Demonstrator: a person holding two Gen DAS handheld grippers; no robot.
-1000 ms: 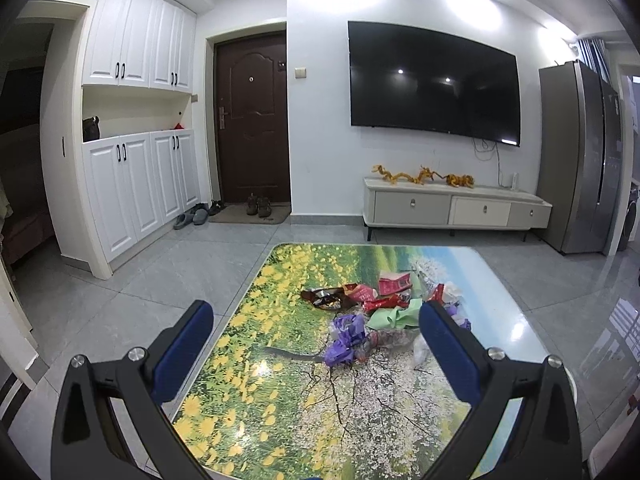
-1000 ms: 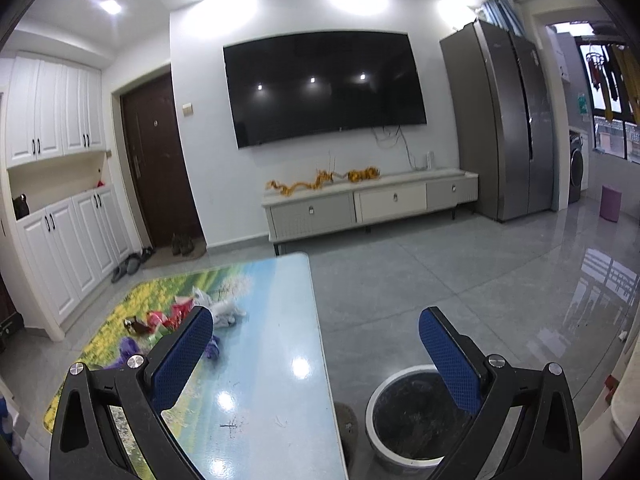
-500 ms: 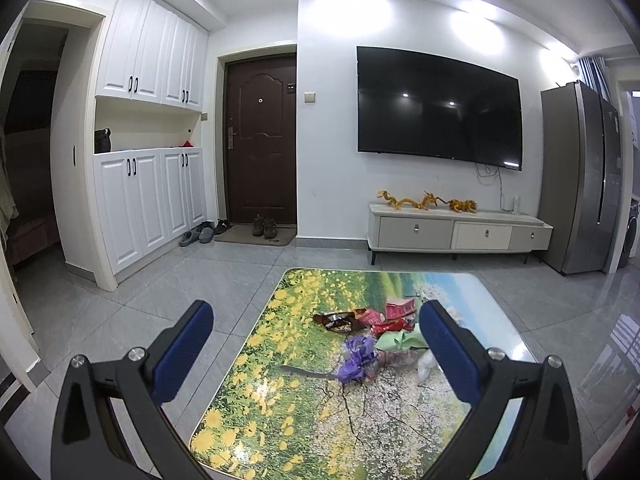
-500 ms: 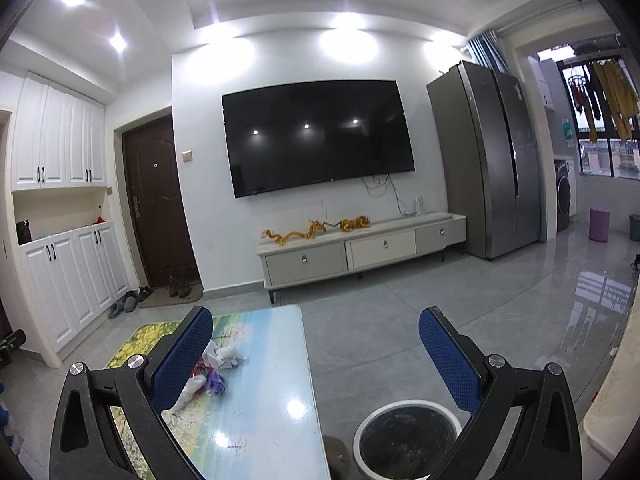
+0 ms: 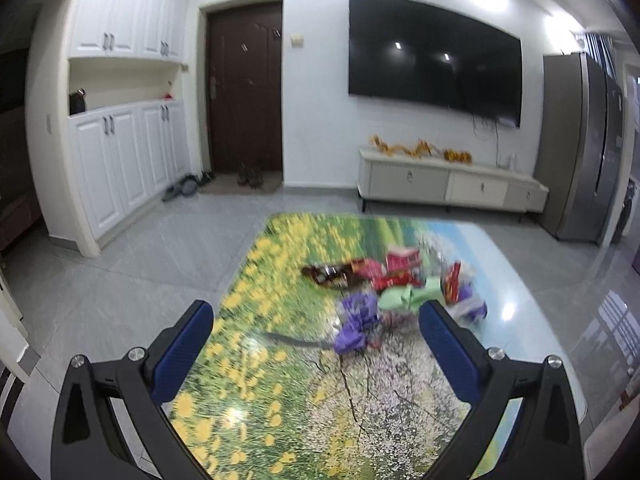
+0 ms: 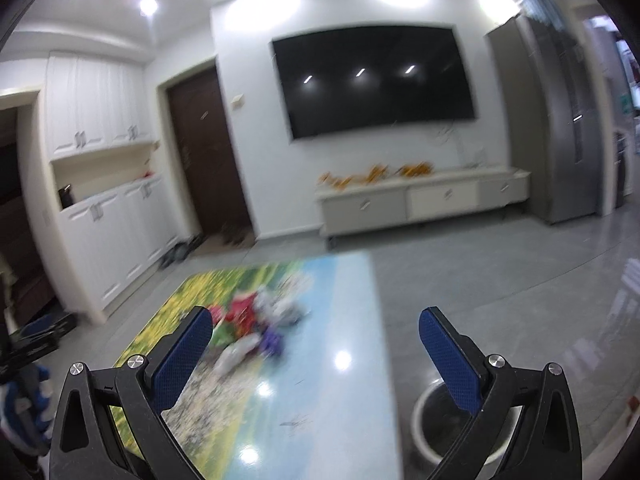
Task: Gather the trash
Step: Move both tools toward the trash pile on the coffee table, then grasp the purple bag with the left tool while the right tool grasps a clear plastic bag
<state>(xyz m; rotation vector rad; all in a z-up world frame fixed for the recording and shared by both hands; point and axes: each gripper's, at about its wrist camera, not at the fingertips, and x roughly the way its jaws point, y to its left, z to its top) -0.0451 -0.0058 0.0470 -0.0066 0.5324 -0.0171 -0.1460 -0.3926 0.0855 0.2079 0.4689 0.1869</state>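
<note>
My left gripper [image 5: 316, 322] and right gripper [image 6: 316, 330], both wide and empty, approach the wrapper pile [image 5: 394, 288] at twelve o'clock; next, I pinch the purple wrapper [image 5: 356, 322].

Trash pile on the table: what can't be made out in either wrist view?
- Right wrist: trash pile smeared by motion blur; pieces cannot be counted.
- Left wrist: white wrapper partly behind the right finger.
- Right wrist: bin cut off by the tongs; contents unseen.
</note>
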